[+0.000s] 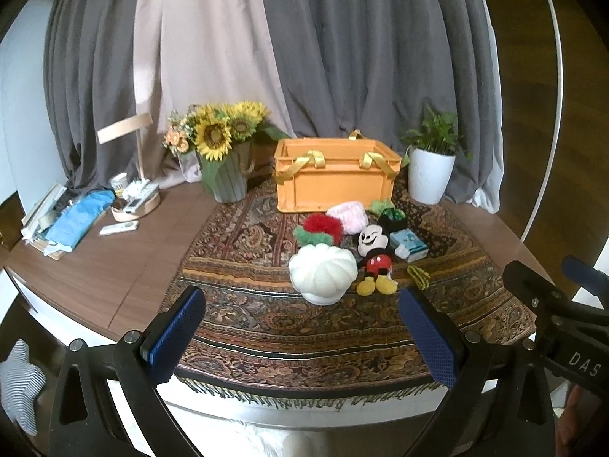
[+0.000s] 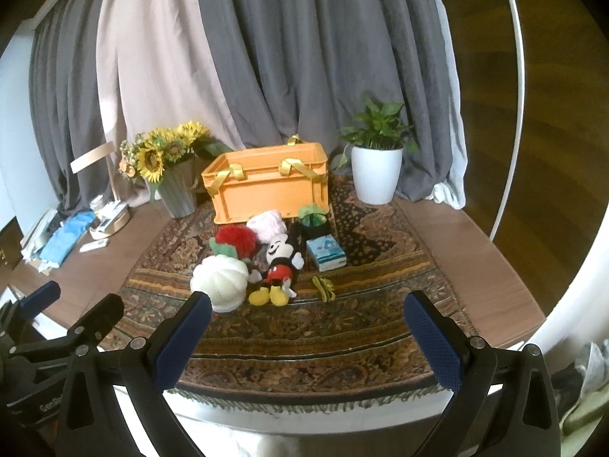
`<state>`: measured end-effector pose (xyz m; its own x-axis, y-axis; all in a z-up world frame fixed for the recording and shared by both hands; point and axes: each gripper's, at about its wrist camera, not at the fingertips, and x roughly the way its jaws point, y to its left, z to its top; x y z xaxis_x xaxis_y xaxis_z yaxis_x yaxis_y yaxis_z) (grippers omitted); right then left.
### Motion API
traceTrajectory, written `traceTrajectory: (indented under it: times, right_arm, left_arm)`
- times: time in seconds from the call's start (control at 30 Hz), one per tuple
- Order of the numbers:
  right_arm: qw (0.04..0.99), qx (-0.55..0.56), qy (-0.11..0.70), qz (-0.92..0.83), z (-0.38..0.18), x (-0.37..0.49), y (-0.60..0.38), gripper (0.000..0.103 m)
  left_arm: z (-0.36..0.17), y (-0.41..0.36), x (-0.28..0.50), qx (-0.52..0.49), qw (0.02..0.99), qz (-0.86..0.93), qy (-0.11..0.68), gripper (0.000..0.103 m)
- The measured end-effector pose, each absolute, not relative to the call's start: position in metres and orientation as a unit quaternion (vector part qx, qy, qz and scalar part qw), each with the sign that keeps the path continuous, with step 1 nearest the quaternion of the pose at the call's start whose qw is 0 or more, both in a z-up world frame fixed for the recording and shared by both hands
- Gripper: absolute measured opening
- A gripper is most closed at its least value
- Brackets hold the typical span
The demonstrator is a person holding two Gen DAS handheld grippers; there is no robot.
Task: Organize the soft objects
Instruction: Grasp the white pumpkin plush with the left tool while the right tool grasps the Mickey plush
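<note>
A wooden worktop [image 1: 114,266] draped with a patterned runner [image 1: 342,327] carries an empty-looking orange crate [image 1: 335,179] with yellow ribbon handles at the back. In front of the crate lies a loose cluster of soft things: a white pumpkin-shaped plush [image 1: 322,270], a Mickey Mouse doll [image 1: 375,255] touching it, a red-and-green pompom [image 1: 321,228], a pink knit piece [image 1: 348,211], a small blue pack [image 1: 409,245] and a yellow tie [image 1: 418,276]. The left tongs [image 1: 304,339] and right tongs [image 2: 308,339] hover at the near edge, both spread apart and holding nothing. Sorting appears not yet begun; the next move likely calls for reaching forward to close on the nearest plush.
</note>
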<state>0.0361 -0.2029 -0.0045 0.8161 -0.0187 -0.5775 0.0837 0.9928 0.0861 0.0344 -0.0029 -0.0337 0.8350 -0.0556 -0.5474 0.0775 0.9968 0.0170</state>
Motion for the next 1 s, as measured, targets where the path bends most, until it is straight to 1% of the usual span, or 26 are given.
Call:
traceTrajectory:
  times: [0.27,0.6,1.0]
  right_arm:
    - [0.942,0.063,0.33,-0.026,-0.026,0.084,-0.198,0.102]
    - [0.921,0.068,0.382,-0.034,-0.059,0.151,-0.182,0.102]
    - [0.905,0.062,0.421,-0.018,-0.09,0.2,-0.178,0.099]
  left_arm:
    - [-0.05,0.007,0.079,0.025,0.951,-0.058,0.304,0.103]
    - [-0.084,0.015,0.15,0.05,0.934,-0.119,0.332,0.103]
    - [-0.13,0.008,0.198,0.038,0.902,-0.167,0.397,0.103]
